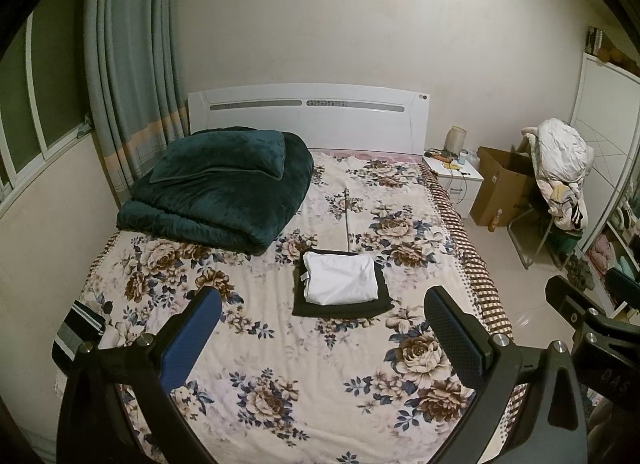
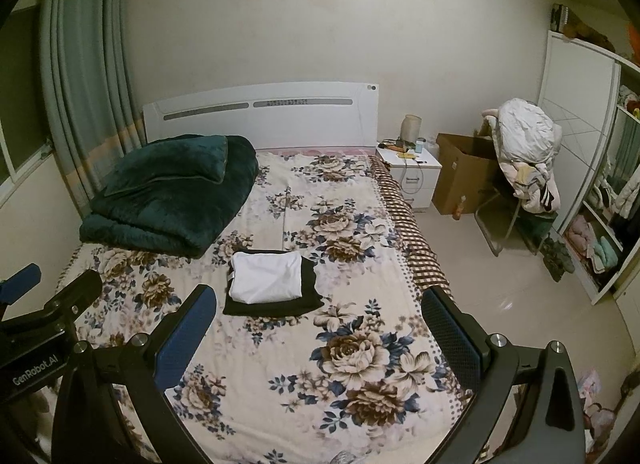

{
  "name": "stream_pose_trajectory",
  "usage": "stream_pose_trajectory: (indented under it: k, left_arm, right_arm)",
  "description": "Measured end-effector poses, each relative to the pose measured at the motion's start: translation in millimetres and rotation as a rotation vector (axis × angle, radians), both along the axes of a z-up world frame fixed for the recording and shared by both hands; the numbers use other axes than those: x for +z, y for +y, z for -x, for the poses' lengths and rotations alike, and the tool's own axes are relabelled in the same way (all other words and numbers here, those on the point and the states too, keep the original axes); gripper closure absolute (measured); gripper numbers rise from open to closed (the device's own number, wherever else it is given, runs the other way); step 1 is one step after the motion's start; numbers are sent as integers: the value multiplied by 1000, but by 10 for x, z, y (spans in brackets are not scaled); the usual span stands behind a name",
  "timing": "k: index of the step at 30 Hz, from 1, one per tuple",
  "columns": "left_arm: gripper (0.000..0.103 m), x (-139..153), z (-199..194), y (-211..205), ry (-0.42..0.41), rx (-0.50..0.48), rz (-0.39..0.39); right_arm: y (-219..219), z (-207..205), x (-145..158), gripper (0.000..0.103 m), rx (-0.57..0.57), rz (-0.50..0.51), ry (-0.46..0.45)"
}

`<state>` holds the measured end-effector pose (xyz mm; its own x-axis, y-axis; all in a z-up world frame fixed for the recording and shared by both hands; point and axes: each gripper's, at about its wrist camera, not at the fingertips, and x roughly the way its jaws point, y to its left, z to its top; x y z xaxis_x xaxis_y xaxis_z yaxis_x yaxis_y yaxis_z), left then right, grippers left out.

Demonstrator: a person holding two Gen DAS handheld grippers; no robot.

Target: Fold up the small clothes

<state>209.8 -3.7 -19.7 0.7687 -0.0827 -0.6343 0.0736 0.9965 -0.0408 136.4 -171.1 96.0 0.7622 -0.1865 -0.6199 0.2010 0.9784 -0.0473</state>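
Both pairs of tongs, left tongs [image 1: 320,328] and right tongs [image 2: 320,324], hang with jaws wide apart and empty above the near end of the bed [image 1: 280,384]. We see the white garment [image 1: 340,278] folded on top of the black garment [image 1: 344,306], mid-bed, just this side of the green quilt [image 1: 216,192]. We judge both soft, light and limp; we would pinch a folded edge or corner. Beyond the bed's right side, a cardboard box [image 2: 460,176] stands open, contents hidden.
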Motion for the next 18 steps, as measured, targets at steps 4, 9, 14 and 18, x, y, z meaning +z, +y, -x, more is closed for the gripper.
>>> stream_pose_trajectory:
  k: [4,9,14,18]
  left_arm:
    - [0,16,-23,-6,-1,-1,-1]
    - [0,34,-44,-20,-1,-1,-2]
    - [0,48,-60,-33,-3,3,-4]
    - [0,43,-58,-33,-2,3,-7]
  right_arm:
    - [-4,-51,33,0,2,-1,0]
    - [-3,-40,28,0,1,0,-1]
    - [-16,-60,51,0,2,0,-2]
    - [-18,-87,67,0,3,0,-3]
